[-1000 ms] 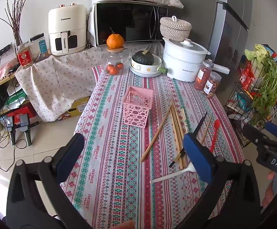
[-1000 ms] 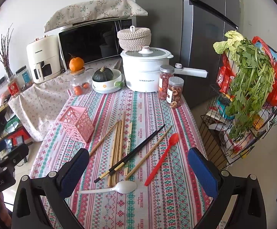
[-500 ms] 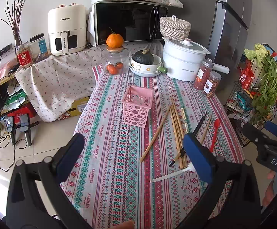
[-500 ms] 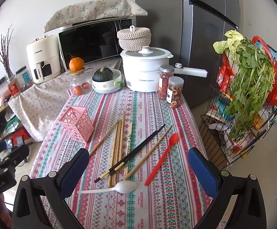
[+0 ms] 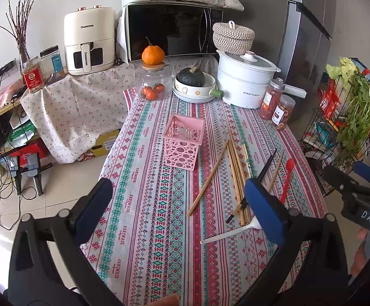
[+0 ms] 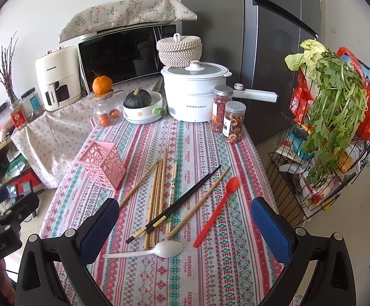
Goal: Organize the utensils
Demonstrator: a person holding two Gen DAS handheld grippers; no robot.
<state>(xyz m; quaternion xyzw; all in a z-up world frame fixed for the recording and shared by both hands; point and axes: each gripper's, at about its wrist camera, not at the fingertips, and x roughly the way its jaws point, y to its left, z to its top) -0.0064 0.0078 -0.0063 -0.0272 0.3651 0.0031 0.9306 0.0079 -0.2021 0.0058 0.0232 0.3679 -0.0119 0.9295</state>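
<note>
While both claws hang above the near table edge, the left gripper [image 5: 177, 204] and right gripper [image 6: 185, 224] gape wide, holding and touching nothing. Wooden chopsticks [image 6: 157, 193], black chopsticks [image 6: 182, 201], a red spoon [image 6: 218, 209] and a white spoon [image 6: 164, 249] lie loose right of the upright pink holder [image 6: 103, 163].

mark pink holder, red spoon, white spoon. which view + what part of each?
pink holder [image 6: 103, 164]: right wrist view, front perforated wall.
red spoon [image 6: 217, 210]: right wrist view, mid handle.
white spoon [image 6: 168, 248]: right wrist view, bowl.
</note>
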